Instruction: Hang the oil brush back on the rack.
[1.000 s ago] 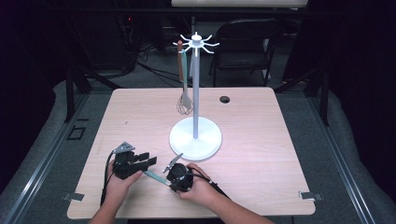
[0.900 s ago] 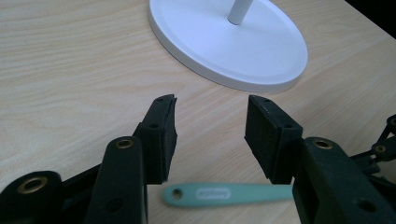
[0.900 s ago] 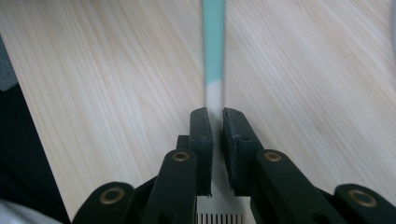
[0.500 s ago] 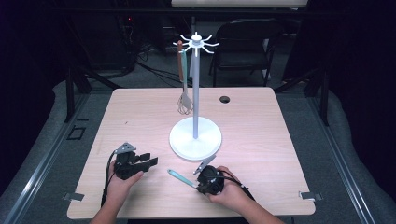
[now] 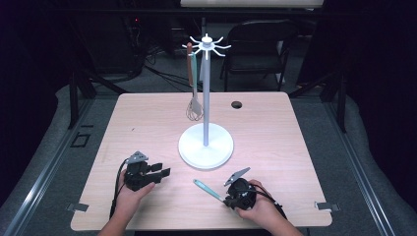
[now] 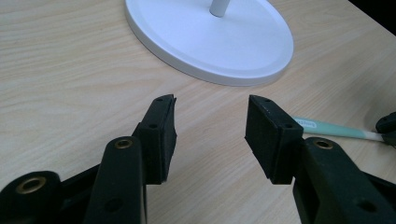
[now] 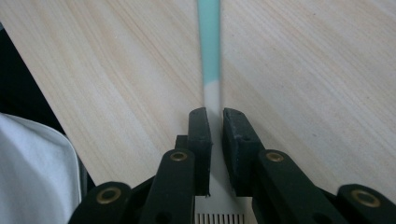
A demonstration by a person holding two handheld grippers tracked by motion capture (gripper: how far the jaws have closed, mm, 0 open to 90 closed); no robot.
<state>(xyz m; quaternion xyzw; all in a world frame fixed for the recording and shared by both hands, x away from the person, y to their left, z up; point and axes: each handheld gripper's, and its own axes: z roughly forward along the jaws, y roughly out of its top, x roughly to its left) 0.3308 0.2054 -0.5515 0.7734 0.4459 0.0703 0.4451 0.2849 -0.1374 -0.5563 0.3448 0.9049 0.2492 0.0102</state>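
Note:
A utensil with a teal handle (image 5: 206,189) and a white slotted head lies low over the table's front. My right gripper (image 5: 231,199) is shut on its white neck (image 7: 212,95); the handle (image 7: 208,42) runs straight away from the jaws, which have just been opening slightly with the neck still between them. My left gripper (image 5: 164,169) rests at the front left, open and empty (image 6: 210,126), facing the white stand base (image 6: 210,37). The teal handle (image 6: 327,128) shows to its right. The white hook stand (image 5: 205,147) carries a hanging whisk (image 5: 194,108).
The wooden table (image 5: 147,123) has a round cable hole (image 5: 236,104) at the back. A dark chair (image 5: 255,44) stands behind the table. Metal clamps sit at the front corners (image 5: 77,207). A white sleeve (image 7: 32,172) shows at the lower left of the right gripper view.
My right hand has carried the teal-handled utensil to the right along the table's front, away from the left gripper. The left gripper has stayed in place and open.

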